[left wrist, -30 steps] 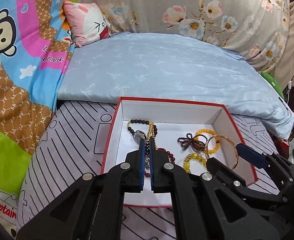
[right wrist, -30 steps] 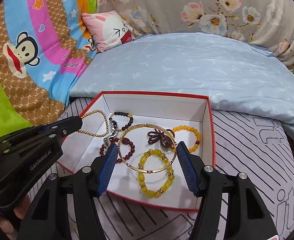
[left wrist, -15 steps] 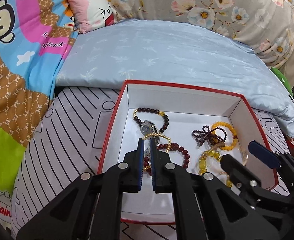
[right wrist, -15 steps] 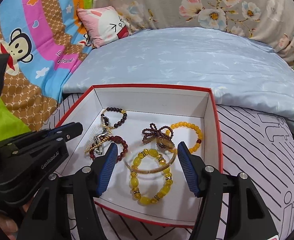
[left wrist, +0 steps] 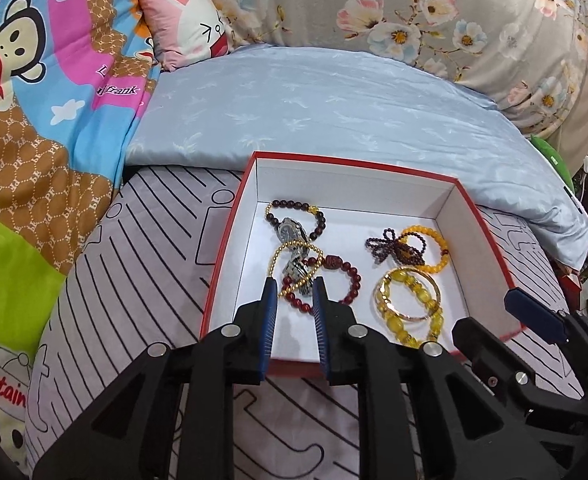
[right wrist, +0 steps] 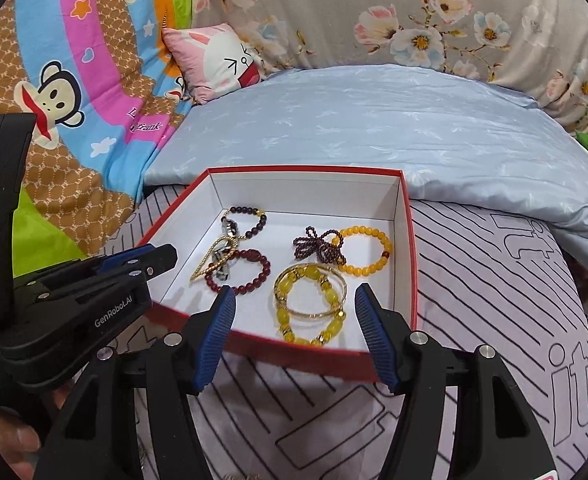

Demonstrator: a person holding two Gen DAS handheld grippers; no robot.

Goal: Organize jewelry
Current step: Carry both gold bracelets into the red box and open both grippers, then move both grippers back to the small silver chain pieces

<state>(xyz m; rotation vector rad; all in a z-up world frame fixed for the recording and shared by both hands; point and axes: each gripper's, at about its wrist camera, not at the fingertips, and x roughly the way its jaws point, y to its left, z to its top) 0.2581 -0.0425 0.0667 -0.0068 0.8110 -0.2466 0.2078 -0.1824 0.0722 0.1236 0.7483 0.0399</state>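
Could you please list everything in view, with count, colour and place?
box: one, red outside, white inside, on the striped cover.
beaded bracelets: dark red with gold spacers at back left; red in front of it; orange at right; chunky yellow at front.
gold bangle: one, lying over the yellow bracelet.
gold bead chain: one, left side.
watch: one, silver, among the left pieces.
purple beaded bow: one, centre back.
pillow: one, pink, behind.
left gripper: black, blue pads, jaws opening, empty.
right gripper: open, empty.
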